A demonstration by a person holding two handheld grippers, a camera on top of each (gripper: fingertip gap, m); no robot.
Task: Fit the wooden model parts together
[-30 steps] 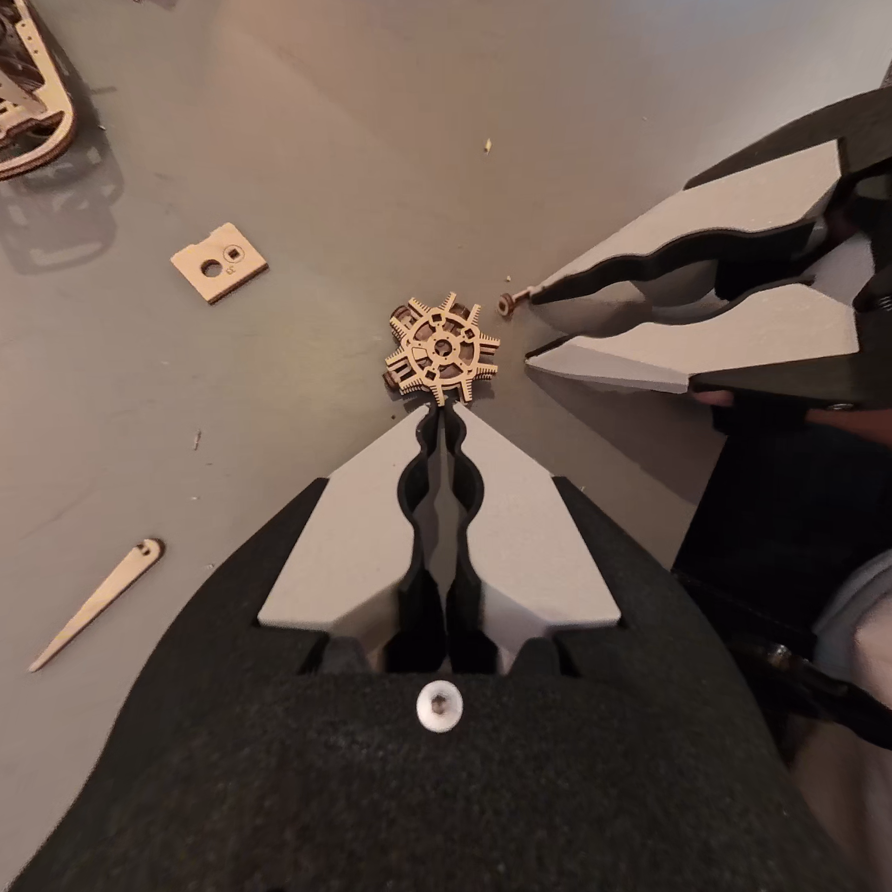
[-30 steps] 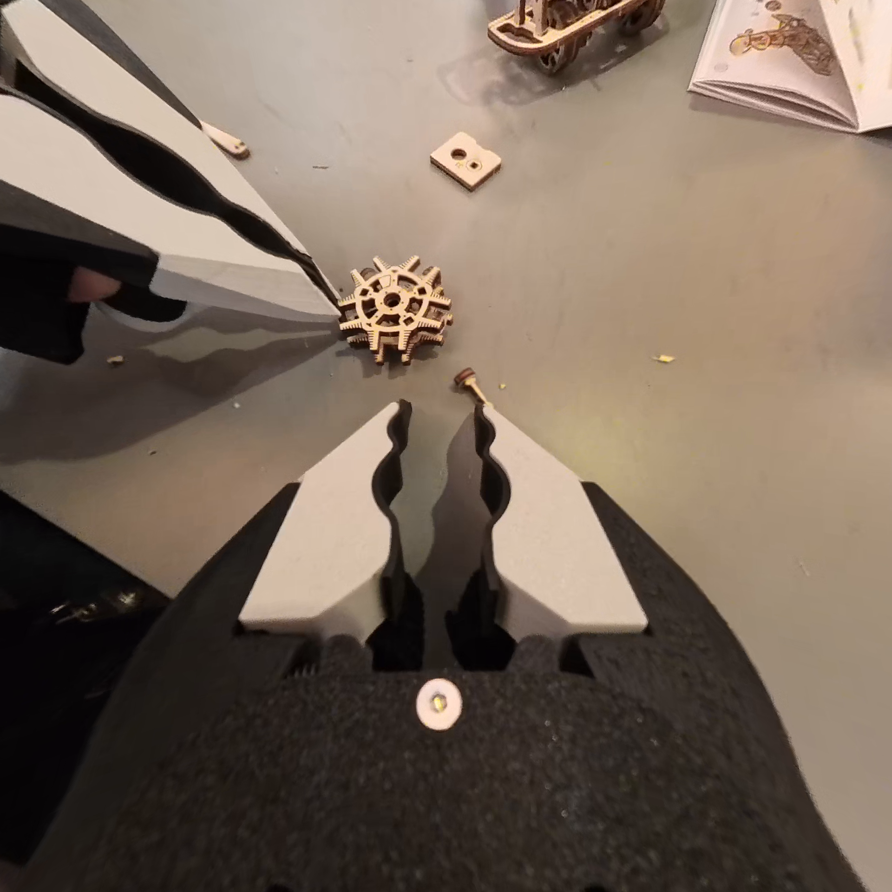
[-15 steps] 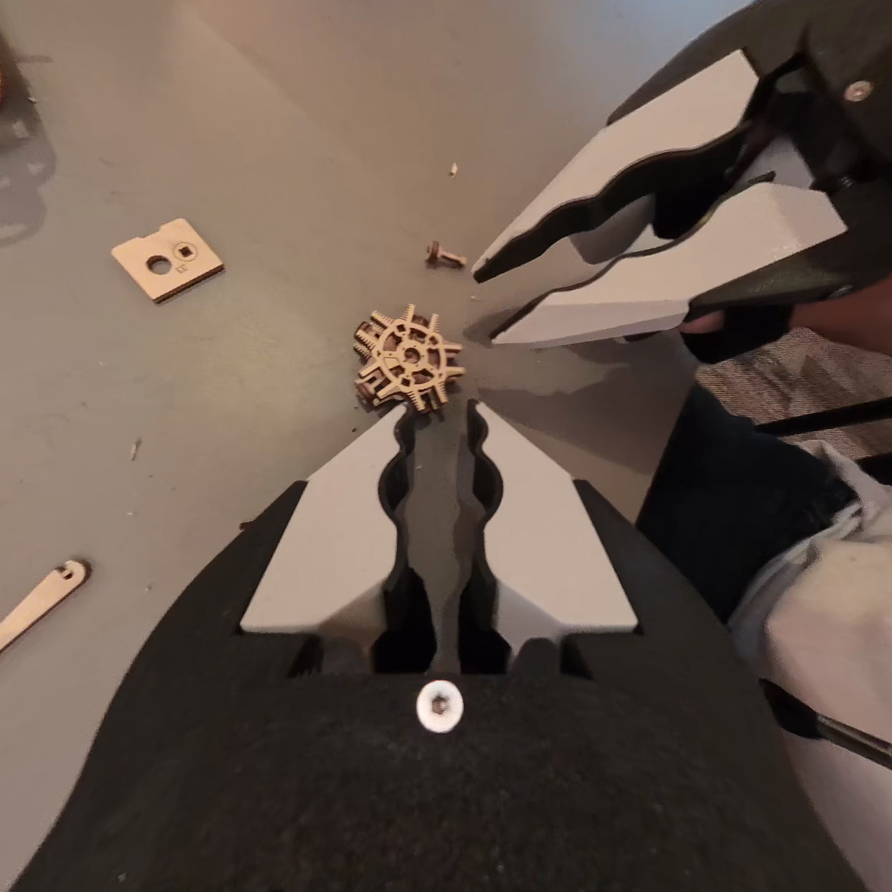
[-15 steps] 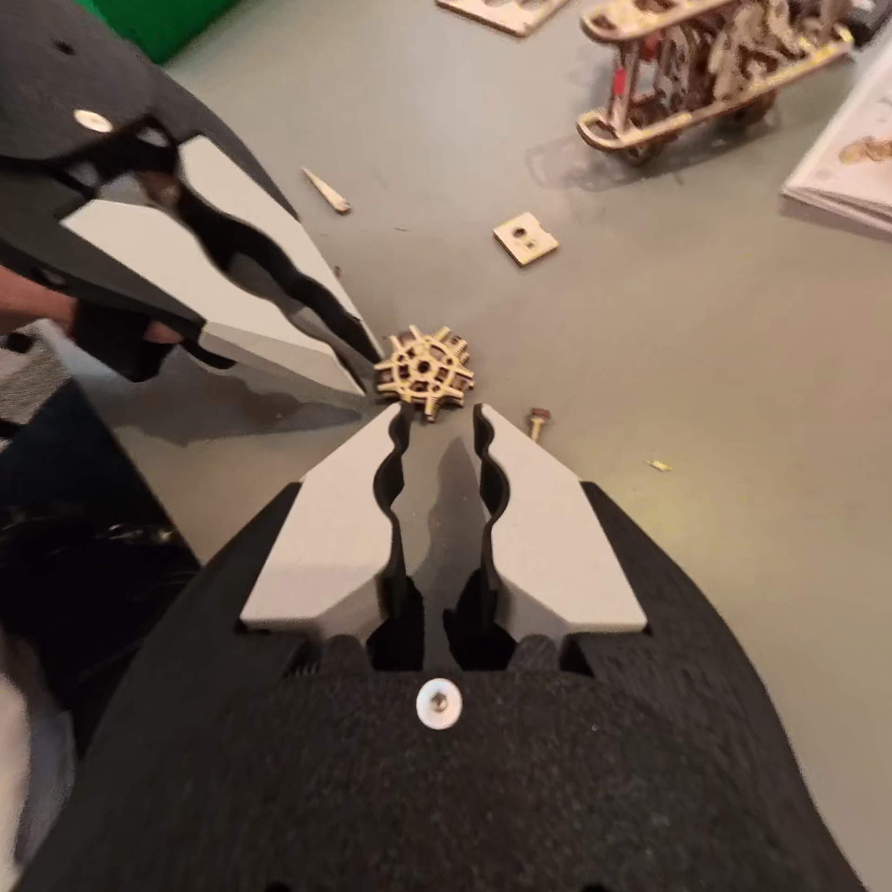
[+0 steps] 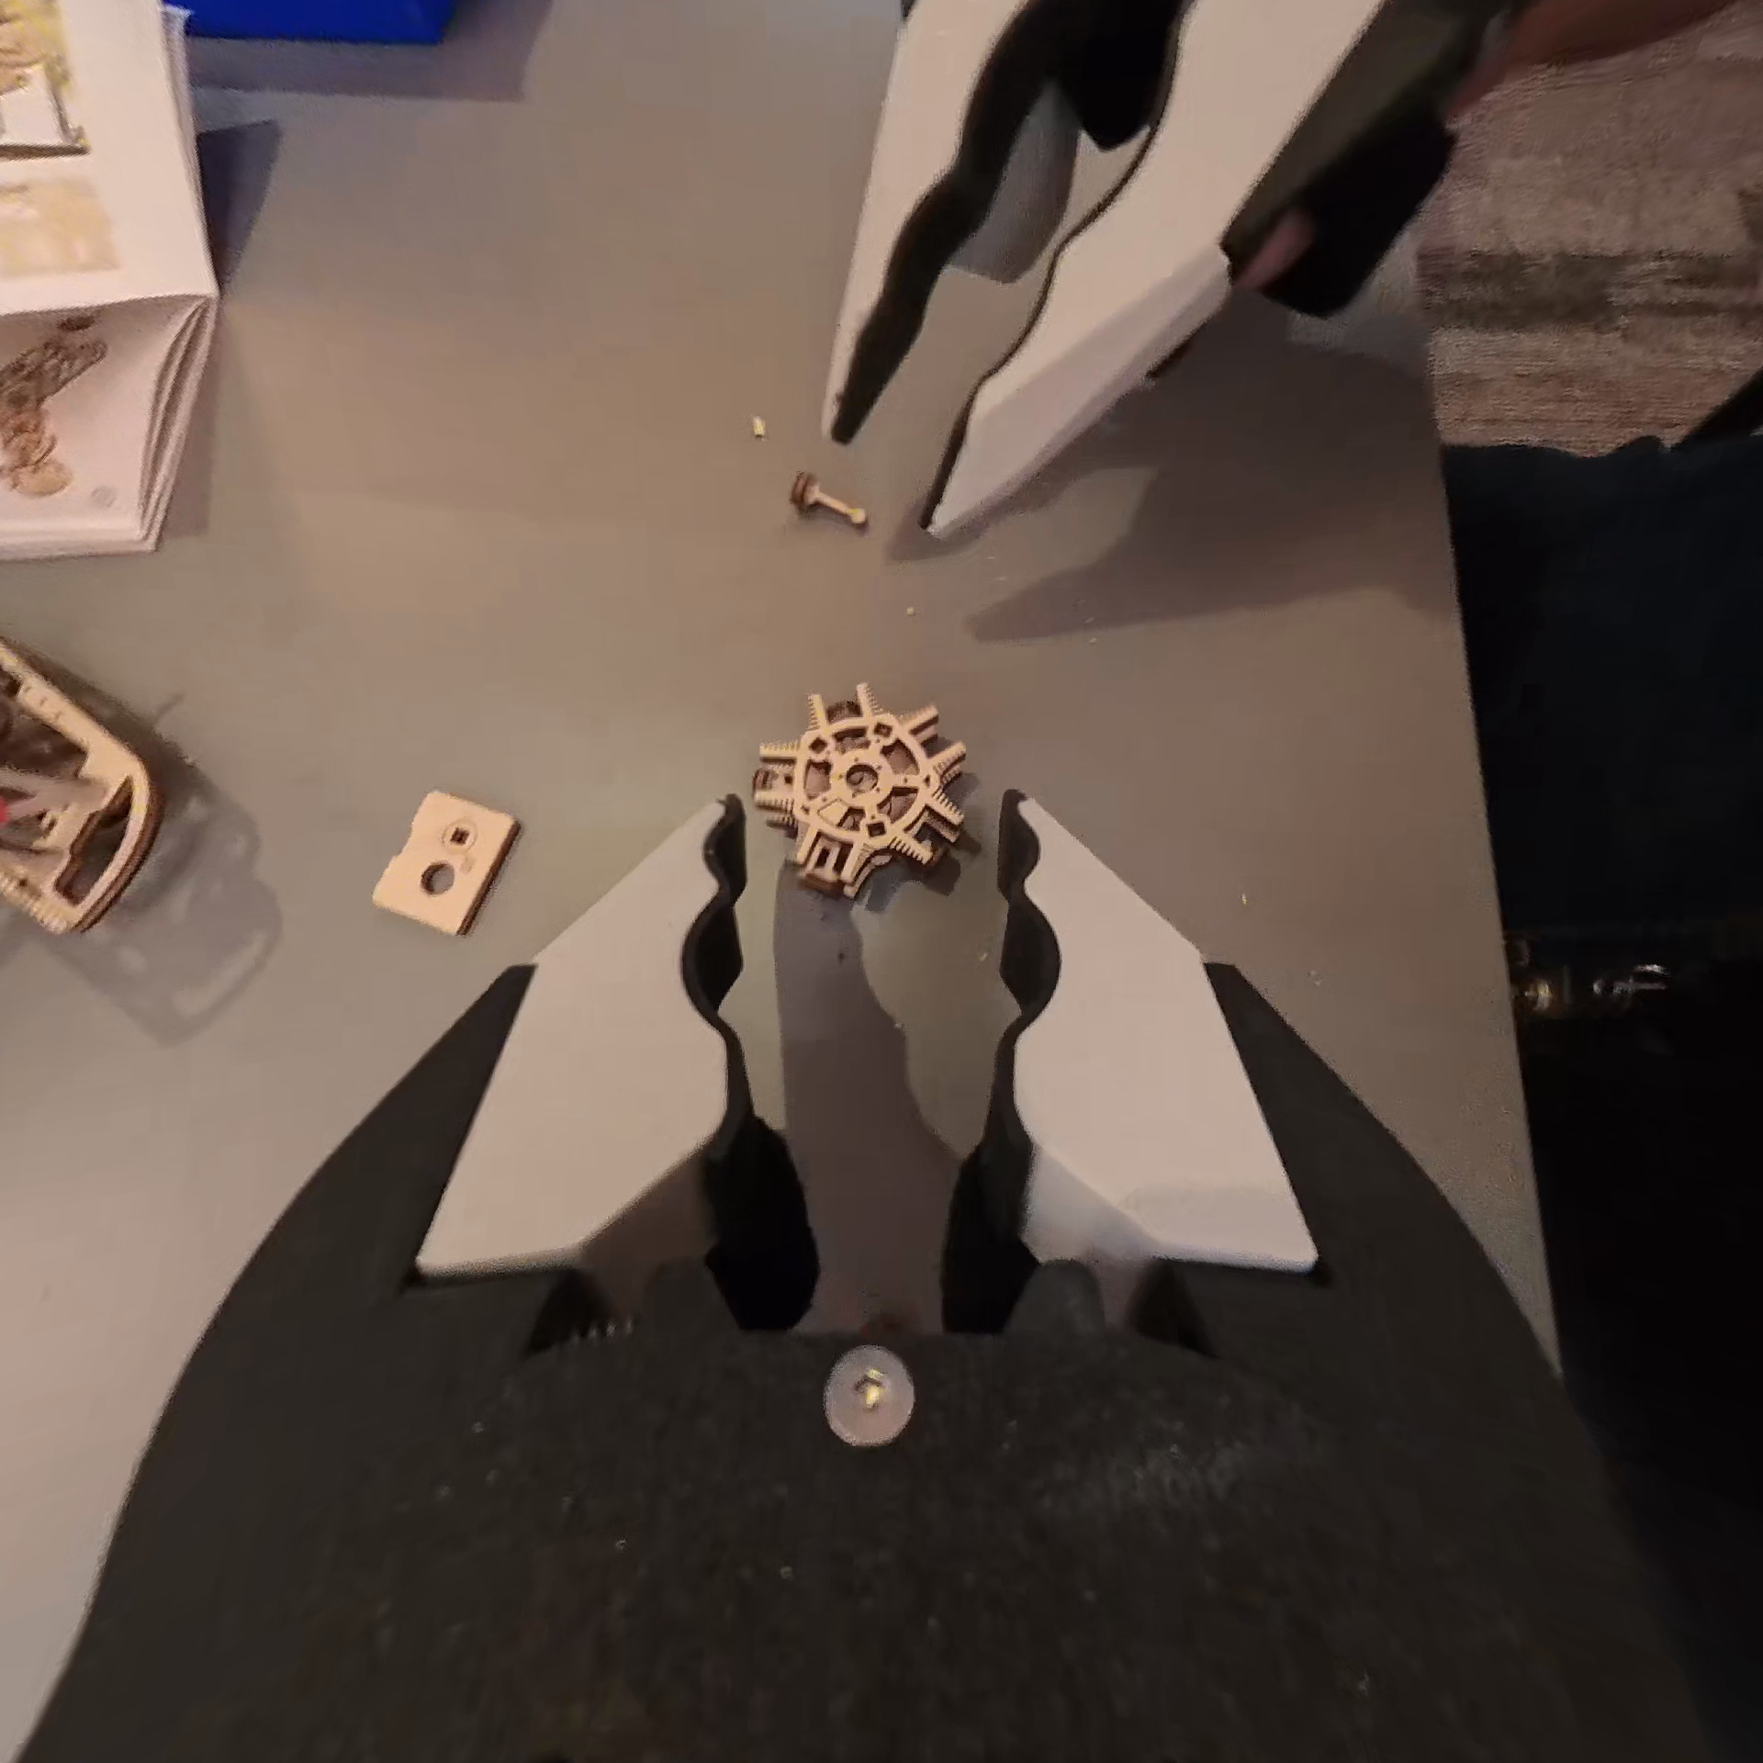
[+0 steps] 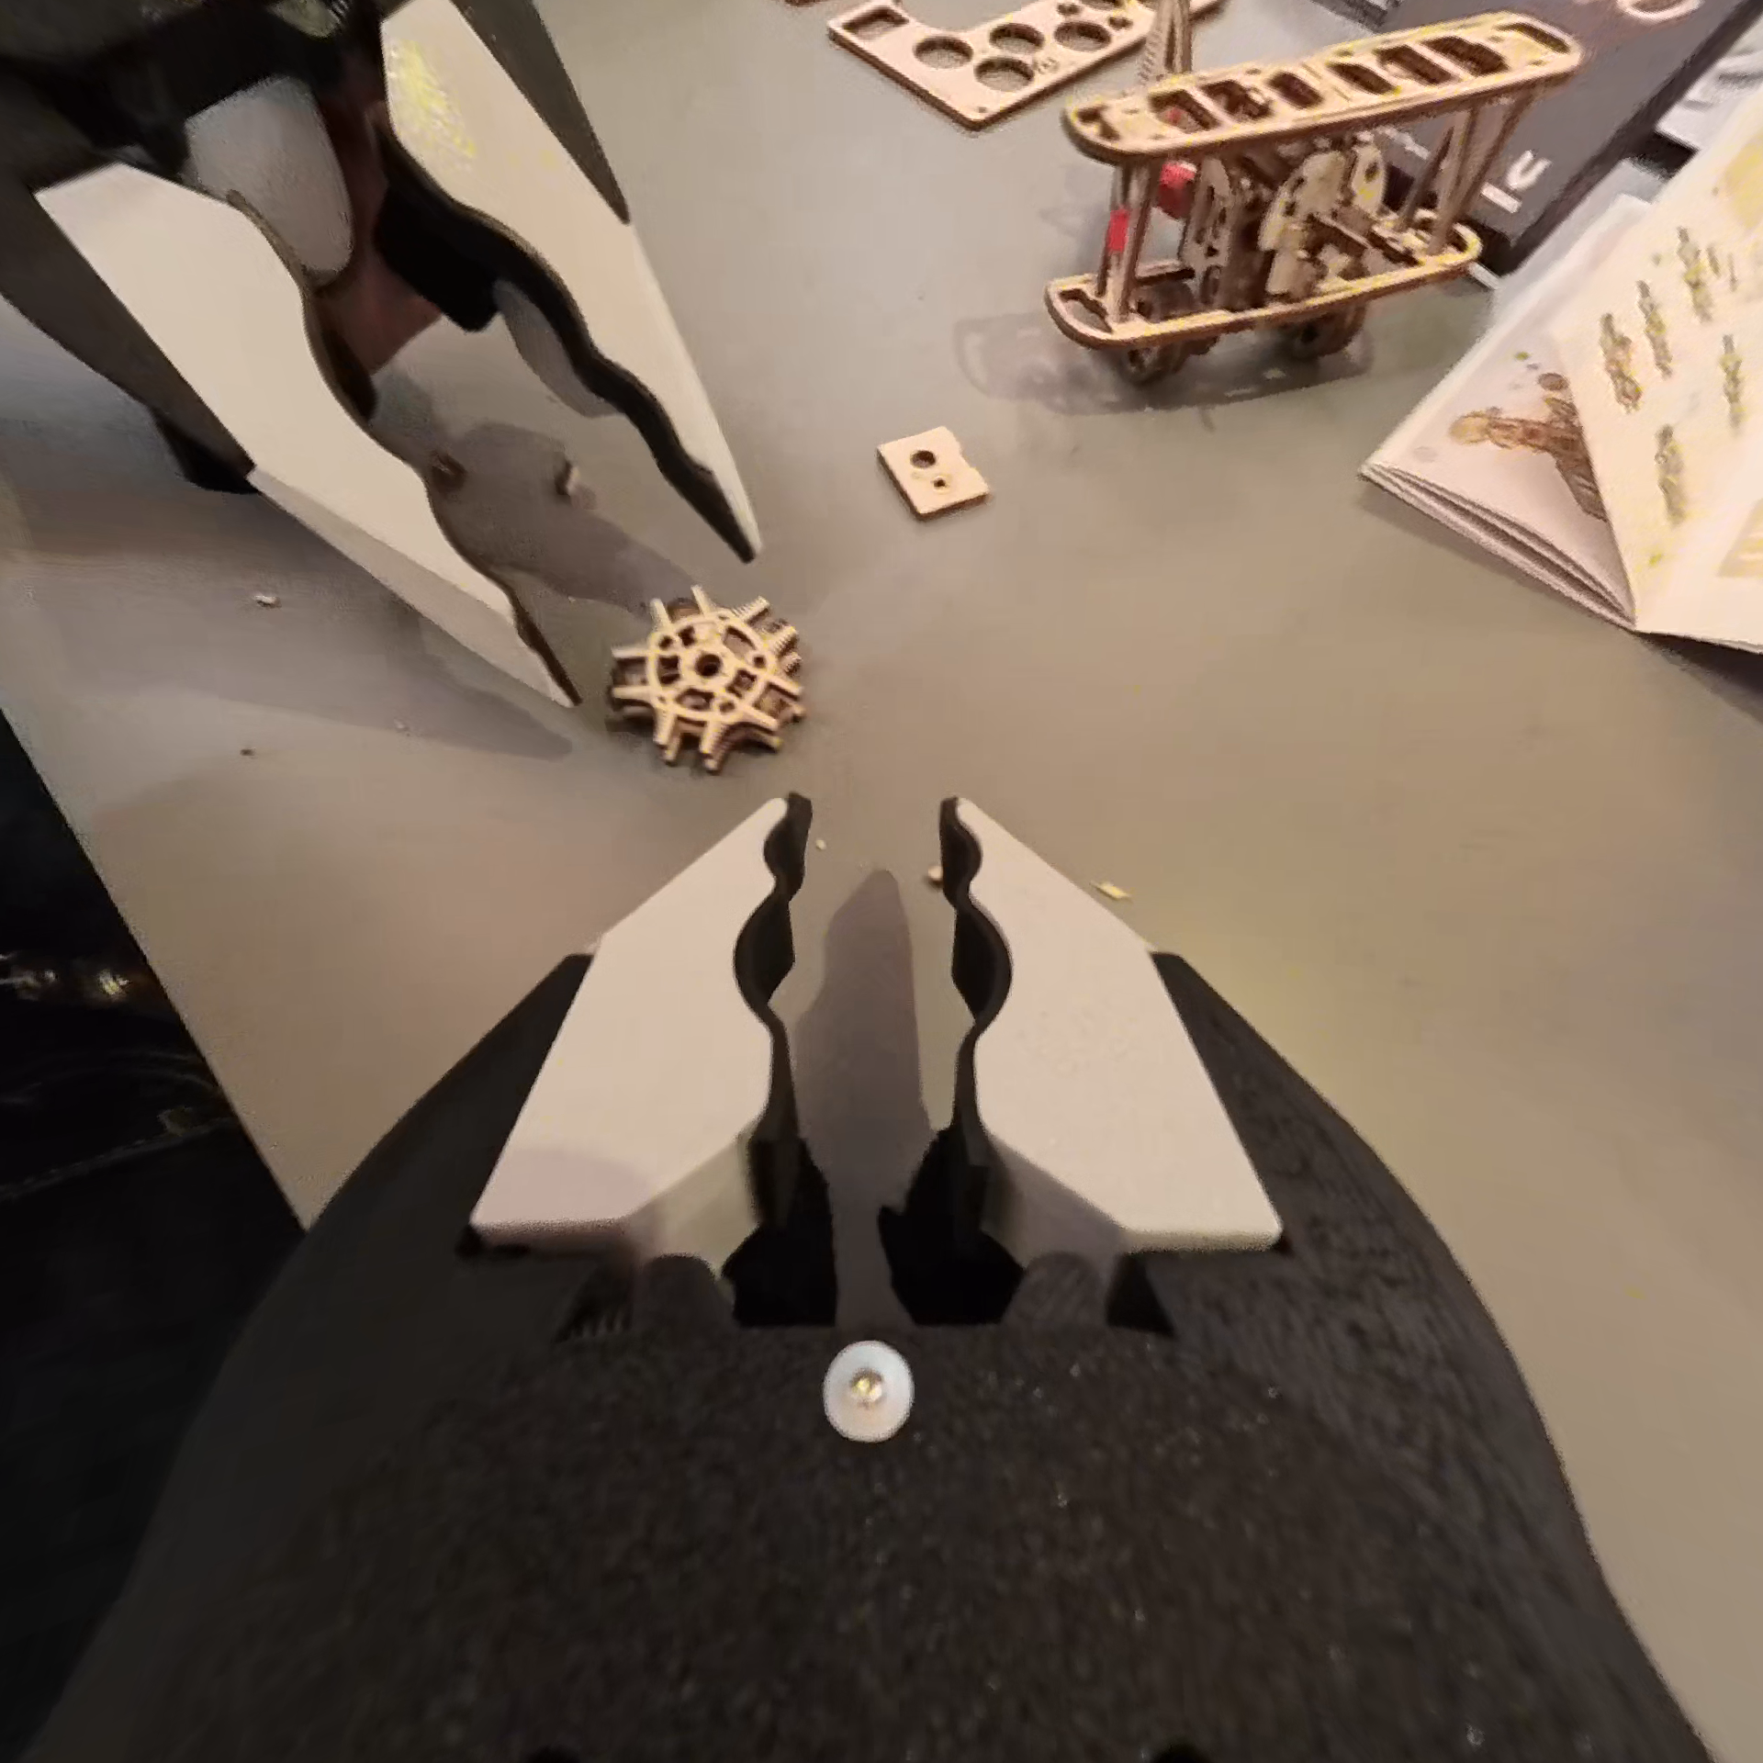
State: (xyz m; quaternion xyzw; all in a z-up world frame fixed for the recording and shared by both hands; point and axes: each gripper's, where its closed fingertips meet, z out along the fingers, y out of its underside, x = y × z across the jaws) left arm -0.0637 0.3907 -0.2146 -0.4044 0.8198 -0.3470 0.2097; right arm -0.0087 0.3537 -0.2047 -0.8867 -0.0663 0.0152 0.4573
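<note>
A round wooden gear-like part (image 5: 863,787) lies flat on the grey table (image 5: 572,572). My left gripper (image 5: 870,806) is open and empty, with the part just ahead of and between its fingertips. My right gripper (image 6: 875,811) is open and empty, a little short of and to the right of the part (image 6: 708,679). A small wooden pin (image 5: 828,501) lies on the table just left of the right gripper's tips (image 5: 887,474). The right wrist view shows the left gripper (image 6: 656,620) with one tip beside the part.
A small square wooden plate with holes (image 5: 446,861) (image 6: 933,475) lies loose. A wooden biplane model (image 6: 1278,191), a punched-out wooden sheet (image 6: 983,48) and an open booklet (image 6: 1622,429) sit farther back. The table edge (image 5: 1460,763) runs close by, with dark clothing beyond it. The gap from one gripper's tips to the other's is roughly 7 cm. The wooden biplane model (image 6: 1278,191) is about 15 cm from my left fingertips.
My left gripper went from shut at the part's edge to wide open and has swung round it. My right gripper moved off the pin, staying open.
</note>
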